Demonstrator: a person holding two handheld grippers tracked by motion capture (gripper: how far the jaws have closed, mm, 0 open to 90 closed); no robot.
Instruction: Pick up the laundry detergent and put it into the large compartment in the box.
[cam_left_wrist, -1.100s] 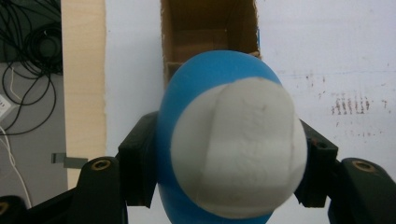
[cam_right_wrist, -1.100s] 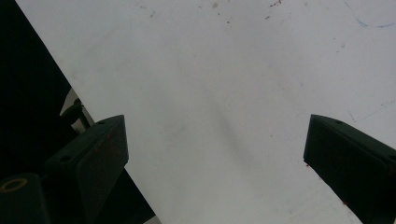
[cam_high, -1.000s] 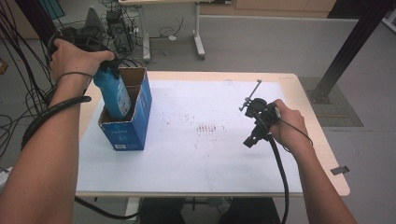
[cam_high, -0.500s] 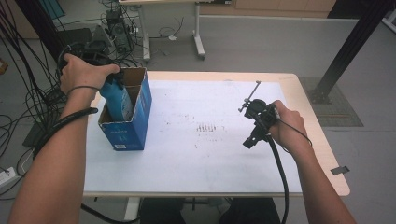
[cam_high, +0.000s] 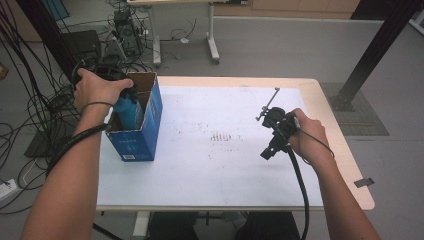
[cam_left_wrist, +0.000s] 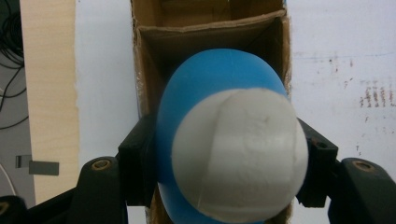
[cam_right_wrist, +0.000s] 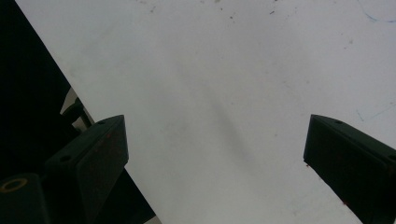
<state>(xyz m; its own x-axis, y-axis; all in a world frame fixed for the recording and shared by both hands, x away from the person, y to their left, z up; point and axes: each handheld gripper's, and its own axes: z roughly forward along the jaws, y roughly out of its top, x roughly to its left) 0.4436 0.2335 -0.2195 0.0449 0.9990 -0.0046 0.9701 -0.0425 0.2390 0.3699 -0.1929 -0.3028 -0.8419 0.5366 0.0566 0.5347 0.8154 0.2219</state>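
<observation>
Clamping the blue bottle (cam_left_wrist: 219, 84) inside the cardboard box (cam_high: 150, 117) at nine o'clock, left tool (cam_high: 117, 90); right tool (cam_right_wrist: 215, 154) spread wide, released

The left claw (cam_high: 120, 95) points down with its jaws clamped; the right claw (cam_high: 274, 135) rests low, its jaws spread wide apart.

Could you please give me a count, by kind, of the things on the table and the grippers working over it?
Blue bottle with a white cap: 1
Blue cardboard box: 1
White table mat: 1
Grippers: 2, the left gripper shut on the bottle, the right gripper open
Total: 5
</observation>
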